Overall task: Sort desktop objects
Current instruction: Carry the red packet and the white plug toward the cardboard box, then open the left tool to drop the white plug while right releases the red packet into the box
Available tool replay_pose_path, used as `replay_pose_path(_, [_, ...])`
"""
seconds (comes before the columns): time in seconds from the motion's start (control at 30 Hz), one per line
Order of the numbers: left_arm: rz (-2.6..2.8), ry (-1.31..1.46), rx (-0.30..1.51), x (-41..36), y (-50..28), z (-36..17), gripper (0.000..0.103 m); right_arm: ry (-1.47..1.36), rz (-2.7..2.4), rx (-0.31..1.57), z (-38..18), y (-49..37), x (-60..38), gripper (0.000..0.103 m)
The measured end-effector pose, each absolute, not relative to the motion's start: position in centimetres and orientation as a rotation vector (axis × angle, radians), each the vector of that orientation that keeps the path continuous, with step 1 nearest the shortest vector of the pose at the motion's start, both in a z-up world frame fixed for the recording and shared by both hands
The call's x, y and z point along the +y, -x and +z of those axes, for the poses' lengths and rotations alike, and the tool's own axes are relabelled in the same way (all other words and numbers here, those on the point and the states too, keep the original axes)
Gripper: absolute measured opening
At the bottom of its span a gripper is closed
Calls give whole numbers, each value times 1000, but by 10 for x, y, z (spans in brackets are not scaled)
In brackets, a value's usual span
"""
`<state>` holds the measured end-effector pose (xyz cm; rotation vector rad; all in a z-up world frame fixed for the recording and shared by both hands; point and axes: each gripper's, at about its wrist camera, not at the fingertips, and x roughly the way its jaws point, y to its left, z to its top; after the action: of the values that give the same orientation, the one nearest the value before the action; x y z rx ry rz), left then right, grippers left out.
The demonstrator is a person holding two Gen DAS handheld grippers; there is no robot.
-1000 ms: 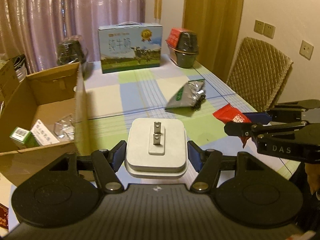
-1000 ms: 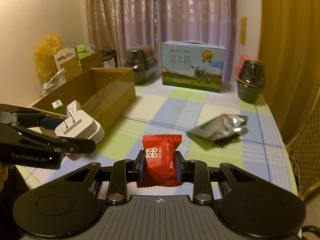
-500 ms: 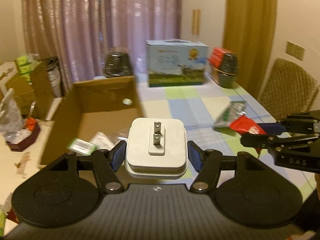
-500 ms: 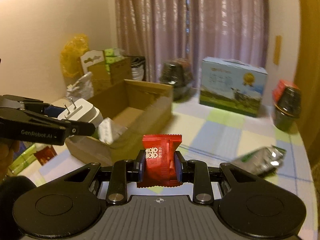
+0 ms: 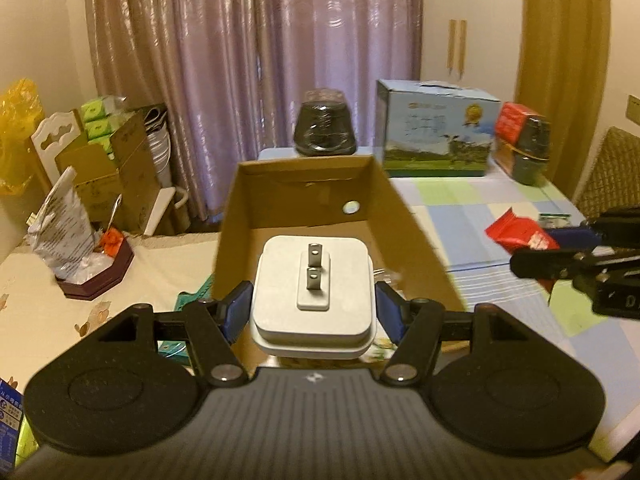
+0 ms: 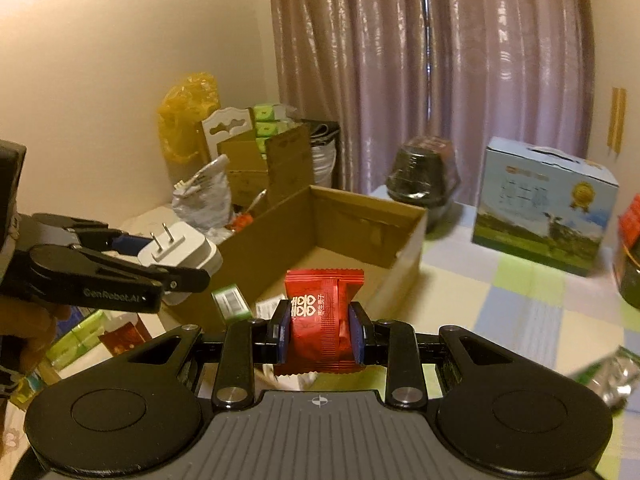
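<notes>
My left gripper (image 5: 313, 307) is shut on a white plug adapter (image 5: 313, 292), prongs facing forward, held above the near end of an open cardboard box (image 5: 316, 192). The adapter (image 6: 180, 254) and left gripper (image 6: 176, 268) also show in the right wrist view, over the box's (image 6: 360, 224) near left corner. My right gripper (image 6: 320, 332) is shut on a red snack packet (image 6: 320, 320), held above the box's near edge. The packet (image 5: 520, 234) and right gripper (image 5: 560, 254) appear at the right of the left wrist view.
The box holds a green-white carton (image 6: 230, 300) and small packets. A blue milk carton box (image 5: 436, 132), dark wrapped pots (image 5: 324, 128) (image 5: 528, 152) and a silver foil bag (image 6: 608, 372) sit on the checked tablecloth. A side table with bags (image 5: 64, 220) and cartons stands left. A wicker chair (image 5: 608, 172) is right.
Both grippers have swung left with their loads, from over the open tablecloth to above the cardboard box. The box now fills the centre of both views. The grips have not changed.
</notes>
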<state>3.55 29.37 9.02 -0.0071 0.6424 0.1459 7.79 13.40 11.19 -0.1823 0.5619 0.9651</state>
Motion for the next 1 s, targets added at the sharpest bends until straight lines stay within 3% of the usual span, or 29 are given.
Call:
replay_pose_path(0.63, [123,41,684,340,-64,61,61,205,971,608,87,-101,181,27])
replay_pose_path(0.7, [127,43,677,340,-63,60,77,205,972,610,85,-101,182,27])
replay_pose_path(1.0, [141,22,659,342,-53,65,78,202,973,624,81,-102,189,27])
